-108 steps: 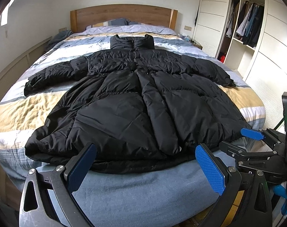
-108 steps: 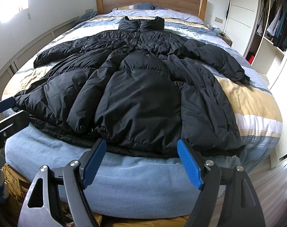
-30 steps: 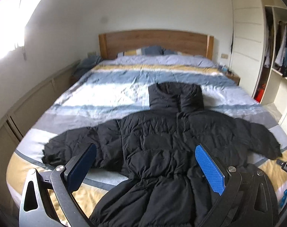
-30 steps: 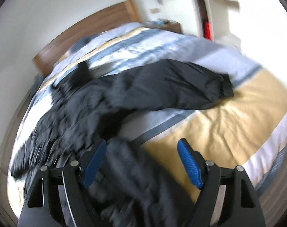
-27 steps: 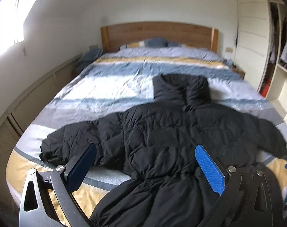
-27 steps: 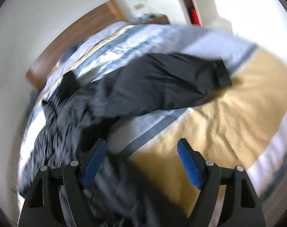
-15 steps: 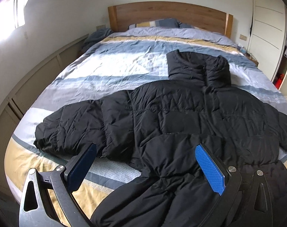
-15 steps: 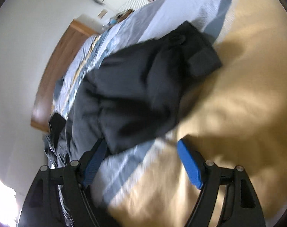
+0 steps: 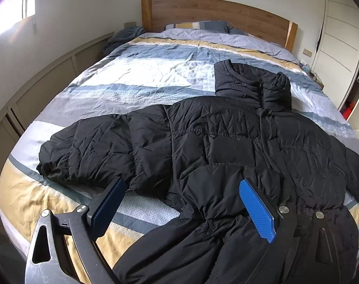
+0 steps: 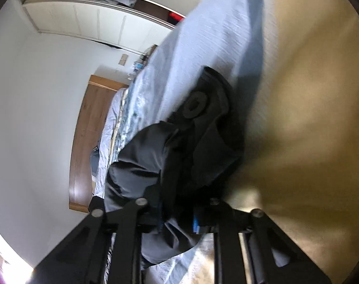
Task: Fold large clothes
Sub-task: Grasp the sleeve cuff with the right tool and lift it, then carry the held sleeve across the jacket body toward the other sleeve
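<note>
Two grippers, two states: your right gripper [image 10: 177, 224] is clamped on the sleeve cuff [image 10: 198, 108] of the puffy, slippery, bulky black down coat [image 9: 226, 142] sprawled across the striped bed [image 9: 155, 75], while your left gripper [image 9: 184, 209] hovers spread, so pinch deep at seams.

the coat [image 9: 226, 142] runs out of the left wrist view below and right of the fingers [image 9: 256, 210], hem unseen. in the right wrist view the sleeve [image 10: 179, 153] covers most of both blue pads between the fingers; bed [image 10: 298, 118] beyond is smeared by blur.
</note>
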Demonstrator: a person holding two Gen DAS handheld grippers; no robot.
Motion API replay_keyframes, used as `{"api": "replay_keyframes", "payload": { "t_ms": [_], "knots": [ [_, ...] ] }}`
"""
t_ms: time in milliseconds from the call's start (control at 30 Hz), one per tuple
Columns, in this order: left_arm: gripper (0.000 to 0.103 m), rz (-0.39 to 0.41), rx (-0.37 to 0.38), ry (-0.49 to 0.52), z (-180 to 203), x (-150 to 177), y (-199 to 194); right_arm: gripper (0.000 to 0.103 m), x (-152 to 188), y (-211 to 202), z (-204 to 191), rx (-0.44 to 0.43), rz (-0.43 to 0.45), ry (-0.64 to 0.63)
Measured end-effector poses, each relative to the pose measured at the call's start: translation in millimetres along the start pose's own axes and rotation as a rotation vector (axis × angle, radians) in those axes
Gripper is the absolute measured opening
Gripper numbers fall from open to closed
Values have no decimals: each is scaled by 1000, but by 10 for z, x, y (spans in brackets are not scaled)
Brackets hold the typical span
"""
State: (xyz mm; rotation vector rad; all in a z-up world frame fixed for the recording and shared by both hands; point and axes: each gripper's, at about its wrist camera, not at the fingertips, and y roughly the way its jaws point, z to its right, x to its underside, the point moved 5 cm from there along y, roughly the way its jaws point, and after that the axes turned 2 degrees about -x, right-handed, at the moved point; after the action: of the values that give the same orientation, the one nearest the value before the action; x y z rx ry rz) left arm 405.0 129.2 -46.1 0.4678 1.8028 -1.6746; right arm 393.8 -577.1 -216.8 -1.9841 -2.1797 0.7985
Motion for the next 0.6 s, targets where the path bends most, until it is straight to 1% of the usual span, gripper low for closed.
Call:
{"api": "replay_keyframes", "payload": {
  "t_ms": [67,167,200,300,400,500,567,600],
  "knots": [
    [96,11,-10,-7,-28,2,-40,12,-69,-38,-187,-7,-1,-47],
    [96,43,-30,-23,-78,1,-144,11,-103,-99,-560,-43,-5,-138],
    [96,50,-25,-32,-95,2,-179,11,-101,-118,-720,-59,-9,-178],
    [96,62,28,-81,-159,-1,-288,11,-27,-177,-1204,-120,-29,-273],
    [96,79,64,-108,-196,-2,-413,11,143,-230,-1724,-177,-63,-373],
    [96,92,89,-128,-254,3,-554,11,403,-251,-2228,-240,-114,-465],
    [96,96,94,-133,-302,21,-625,11,551,-271,-2439,-268,-145,-510],
    [97,97,92,-135,-337,41,-669,11,692,-245,-2609,-283,-169,-544]
  ]
}}
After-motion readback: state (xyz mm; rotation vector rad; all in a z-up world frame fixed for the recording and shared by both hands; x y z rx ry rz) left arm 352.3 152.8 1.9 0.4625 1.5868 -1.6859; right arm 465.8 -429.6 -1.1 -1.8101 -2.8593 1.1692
